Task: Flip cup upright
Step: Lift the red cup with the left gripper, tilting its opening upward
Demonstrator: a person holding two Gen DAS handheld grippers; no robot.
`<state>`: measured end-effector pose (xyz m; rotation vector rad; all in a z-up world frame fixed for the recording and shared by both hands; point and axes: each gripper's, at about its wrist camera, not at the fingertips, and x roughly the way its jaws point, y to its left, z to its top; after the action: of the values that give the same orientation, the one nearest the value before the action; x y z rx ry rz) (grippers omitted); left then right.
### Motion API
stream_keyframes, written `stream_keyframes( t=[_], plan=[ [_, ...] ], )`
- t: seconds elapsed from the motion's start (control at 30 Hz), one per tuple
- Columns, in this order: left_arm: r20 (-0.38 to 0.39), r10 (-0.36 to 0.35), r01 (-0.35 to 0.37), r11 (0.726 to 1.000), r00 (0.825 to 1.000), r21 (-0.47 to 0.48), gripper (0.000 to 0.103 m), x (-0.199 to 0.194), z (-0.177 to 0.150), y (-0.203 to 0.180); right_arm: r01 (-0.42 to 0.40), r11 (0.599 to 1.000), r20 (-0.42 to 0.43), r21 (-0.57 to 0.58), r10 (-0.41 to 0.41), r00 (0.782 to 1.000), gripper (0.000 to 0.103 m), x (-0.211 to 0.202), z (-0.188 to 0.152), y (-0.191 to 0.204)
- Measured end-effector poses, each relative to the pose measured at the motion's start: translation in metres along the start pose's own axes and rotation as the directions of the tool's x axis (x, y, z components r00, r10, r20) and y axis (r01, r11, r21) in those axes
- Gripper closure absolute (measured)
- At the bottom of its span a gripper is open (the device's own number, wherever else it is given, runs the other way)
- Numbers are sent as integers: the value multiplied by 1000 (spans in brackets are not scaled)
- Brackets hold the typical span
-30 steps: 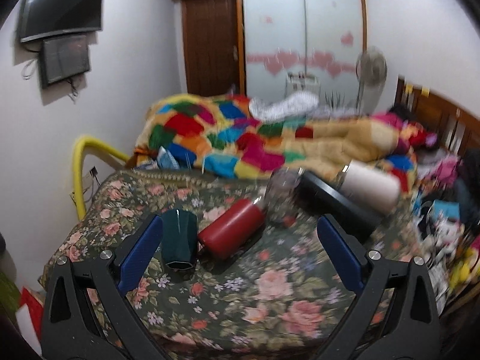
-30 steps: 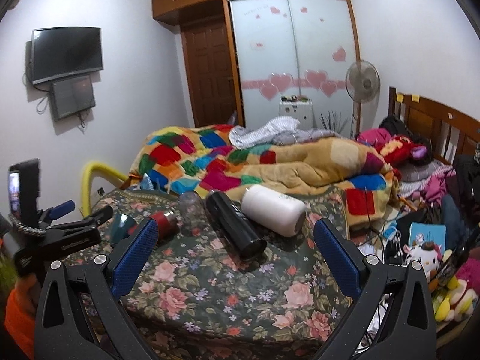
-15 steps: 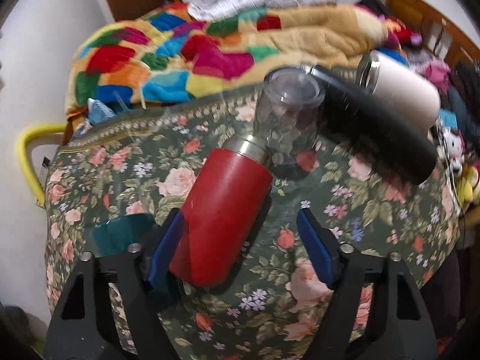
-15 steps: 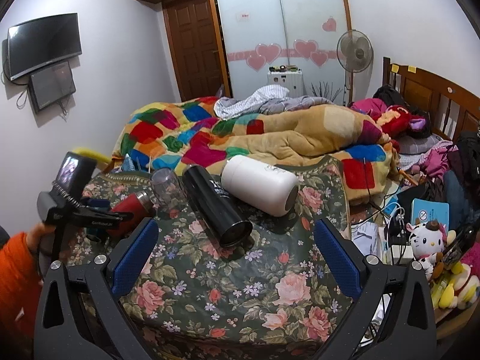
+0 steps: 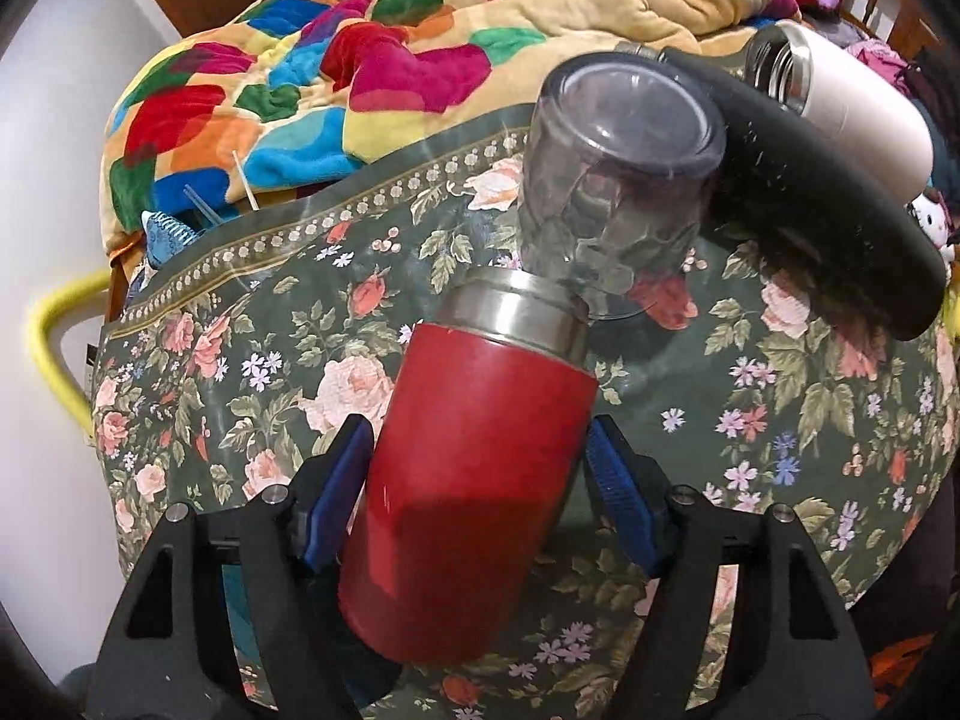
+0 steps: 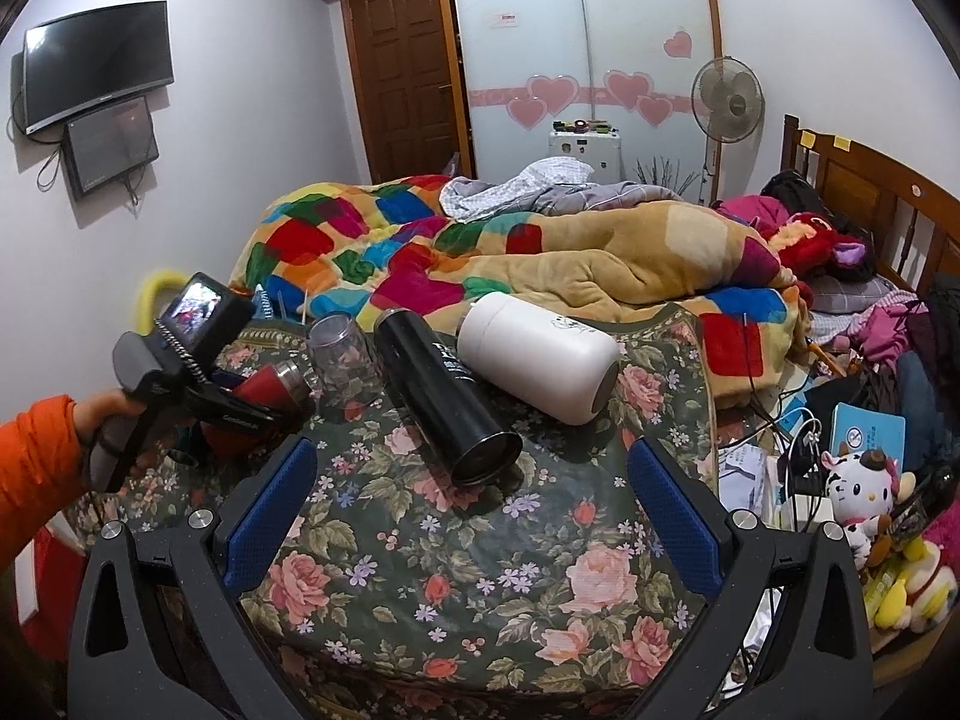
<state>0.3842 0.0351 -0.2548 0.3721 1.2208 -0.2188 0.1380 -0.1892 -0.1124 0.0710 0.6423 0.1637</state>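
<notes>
We've got left gripper (image 5: 474, 468) straddling red cup (image 5: 474, 468) lying on its side on floral tablecloth (image 5: 750, 420), steel mouth pointing 12 o'clock, nudging clear glass (image 5: 618, 180). Pads hug body, can't tell if fully clamped. Looks stiff, smooth metal, probably slippery, so we'd grab mid-body. Right gripper (image 6: 468, 516) spread wide, holding nothing, black flask (image 6: 444, 396) at its 12.
</notes>
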Motion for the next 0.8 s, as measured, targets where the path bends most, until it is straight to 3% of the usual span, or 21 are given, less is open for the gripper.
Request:
stream_keyframes(
  t=[0.23,0.57,0.8],
  plan=[
    [-28,72,-71,997,997,34,38,8,-2,-8,-4,1000,4,-13,4,1000,0,-5,-2,7],
    [54,-18,19,1000,998,-10,40,-38,-25,-36,7,1000,35,-12,-6,999,0,-19,1,6],
    [111,-112,112,994,988,5,42,-78,-48,-73,1,1000,57,1,-1,998,0,-31,-3,6]
  ],
)
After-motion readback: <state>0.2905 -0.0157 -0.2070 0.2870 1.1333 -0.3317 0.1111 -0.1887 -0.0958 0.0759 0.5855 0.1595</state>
